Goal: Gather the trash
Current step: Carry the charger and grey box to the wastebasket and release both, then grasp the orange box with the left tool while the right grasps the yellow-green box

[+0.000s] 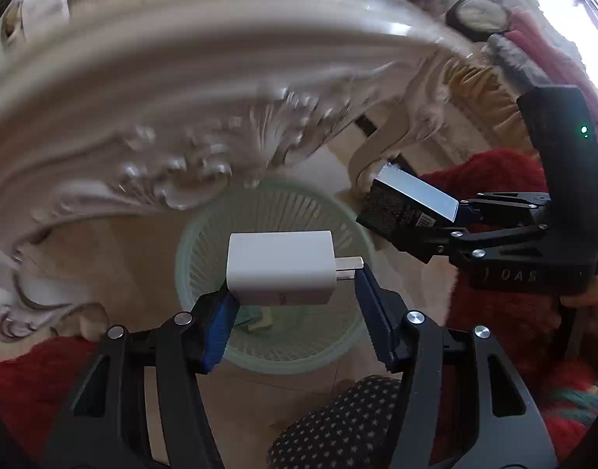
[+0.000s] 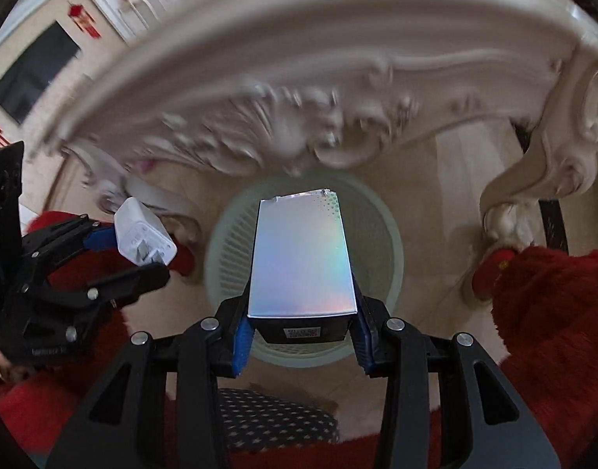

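Trash is held above the pale green basket [image 1: 205,242]: a white charger [image 1: 279,265] is pinched in the left hand-held gripper [image 1: 295,301], half open, and a shiny box [image 2: 302,262] is squeezed in the narrower right hand-held gripper [image 2: 300,328]. Both should be kept over the basket's middle before being let go, clear of the carved surface [image 2: 299,78] just beside it.

On the black plastic body of the right gripper [image 1: 527,273], at the right of the left wrist view, pale letters appear mirrored or upside down, roughly "SVO". Fine print on the black-sided box with a silver holographic face [image 1: 406,205] is too small to read.
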Action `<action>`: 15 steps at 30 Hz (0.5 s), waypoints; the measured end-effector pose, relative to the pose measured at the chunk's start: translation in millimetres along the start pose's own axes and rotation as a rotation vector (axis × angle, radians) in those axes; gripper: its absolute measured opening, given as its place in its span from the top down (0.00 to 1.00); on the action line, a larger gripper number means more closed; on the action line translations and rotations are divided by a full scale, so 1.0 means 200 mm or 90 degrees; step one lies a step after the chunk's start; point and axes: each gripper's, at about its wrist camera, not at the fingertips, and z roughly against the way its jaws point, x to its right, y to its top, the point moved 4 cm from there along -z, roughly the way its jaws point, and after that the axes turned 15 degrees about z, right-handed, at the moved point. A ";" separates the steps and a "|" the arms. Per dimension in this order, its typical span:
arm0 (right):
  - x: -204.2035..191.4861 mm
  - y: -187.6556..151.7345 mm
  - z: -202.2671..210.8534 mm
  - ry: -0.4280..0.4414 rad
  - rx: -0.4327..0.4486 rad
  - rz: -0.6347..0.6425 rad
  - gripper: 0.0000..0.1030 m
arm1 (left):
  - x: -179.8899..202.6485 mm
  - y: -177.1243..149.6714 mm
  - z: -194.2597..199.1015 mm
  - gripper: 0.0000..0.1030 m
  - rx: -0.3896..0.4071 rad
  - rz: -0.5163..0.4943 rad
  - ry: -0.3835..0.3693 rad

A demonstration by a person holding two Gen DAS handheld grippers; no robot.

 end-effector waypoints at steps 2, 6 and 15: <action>0.01 -0.01 -0.08 -0.007 -0.019 0.004 0.61 | -0.01 0.01 -0.08 0.42 -0.013 0.001 -0.007; 0.03 -0.01 -0.15 -0.009 -0.039 0.006 0.54 | -0.03 0.02 -0.17 0.22 -0.012 -0.002 0.018; 0.08 -0.04 -0.04 -0.059 -0.019 0.000 0.33 | -0.12 -0.02 -0.10 0.19 -0.021 0.024 0.039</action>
